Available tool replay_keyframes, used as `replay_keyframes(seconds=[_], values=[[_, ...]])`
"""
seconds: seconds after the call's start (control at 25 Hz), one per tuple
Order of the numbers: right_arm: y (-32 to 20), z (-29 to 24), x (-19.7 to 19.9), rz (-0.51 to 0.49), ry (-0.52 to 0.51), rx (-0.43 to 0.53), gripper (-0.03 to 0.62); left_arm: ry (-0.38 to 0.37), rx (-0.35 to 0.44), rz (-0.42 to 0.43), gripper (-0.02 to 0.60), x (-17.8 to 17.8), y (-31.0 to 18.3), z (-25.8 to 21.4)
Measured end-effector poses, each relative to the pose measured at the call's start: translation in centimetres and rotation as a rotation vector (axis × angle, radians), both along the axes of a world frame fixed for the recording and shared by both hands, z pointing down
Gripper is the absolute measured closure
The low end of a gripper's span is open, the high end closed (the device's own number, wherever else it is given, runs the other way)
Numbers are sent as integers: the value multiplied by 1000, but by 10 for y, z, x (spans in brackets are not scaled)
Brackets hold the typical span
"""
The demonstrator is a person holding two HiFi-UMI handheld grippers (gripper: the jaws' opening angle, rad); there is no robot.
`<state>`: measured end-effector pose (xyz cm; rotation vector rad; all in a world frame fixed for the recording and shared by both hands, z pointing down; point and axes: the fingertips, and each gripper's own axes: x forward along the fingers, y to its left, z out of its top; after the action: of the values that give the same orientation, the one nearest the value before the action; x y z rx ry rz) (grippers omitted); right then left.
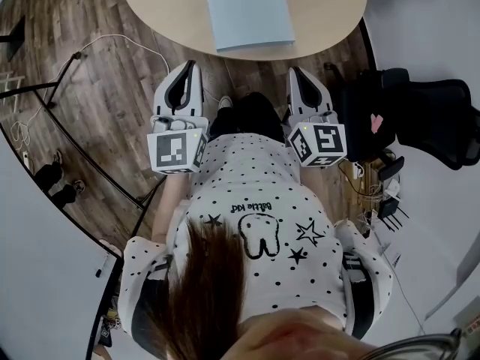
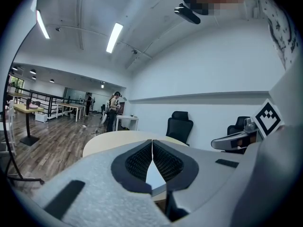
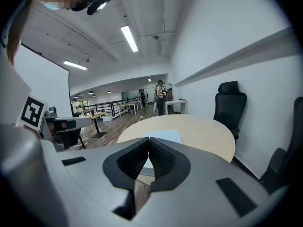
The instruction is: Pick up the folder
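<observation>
On the round table (image 1: 161,10) ahead lies the pale blue folder (image 1: 247,10), flat, probably light and flexible, best pinched along its near edge, while the left gripper (image 1: 187,70) and right gripper (image 1: 296,75) hover short of it, jaws closed on nothing.

Big open office: dark wood plank floor (image 1: 90,103), plain white walls (image 2: 213,65), long strip lights (image 2: 114,37) on the ceiling (image 2: 85,8). Round beige table (image 1: 165,6) up front, black office chairs (image 2: 180,126) along the wall, more desks (image 2: 71,108) way in the back by a black railing (image 2: 42,98).
</observation>
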<state>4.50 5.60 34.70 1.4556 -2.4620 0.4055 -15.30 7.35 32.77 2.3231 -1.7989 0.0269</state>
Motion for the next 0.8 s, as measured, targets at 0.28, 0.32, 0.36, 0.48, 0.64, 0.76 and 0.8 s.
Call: replay_keyframes(seconds=[0.28, 0.32, 0.36, 0.48, 0.64, 0.76, 0.8], values=[[-26, 7, -5, -13, -5, -17, 586, 1, -17, -17, 561, -5, -23, 6], [-31, 7, -4, -15, -6, -20, 586, 1, -19, -21, 561, -4, -27, 6], [-35, 8, -3, -17, -6, -24, 586, 1, -21, -25, 561, -4, -32, 7], [-53, 11, 1, -25, -7, -35, 586, 0, -27, -36, 561, -1, -48, 8], [-79, 12, 13, -45, -10, -39, 586, 2, -28, -64, 561, 8, -71, 7], [-102, 13, 22, -66, -10, -42, 586, 1, -28, -93, 561, 15, -88, 6], [-110, 14, 25, -74, -12, -43, 586, 1, -29, -104, 561, 18, -94, 7]])
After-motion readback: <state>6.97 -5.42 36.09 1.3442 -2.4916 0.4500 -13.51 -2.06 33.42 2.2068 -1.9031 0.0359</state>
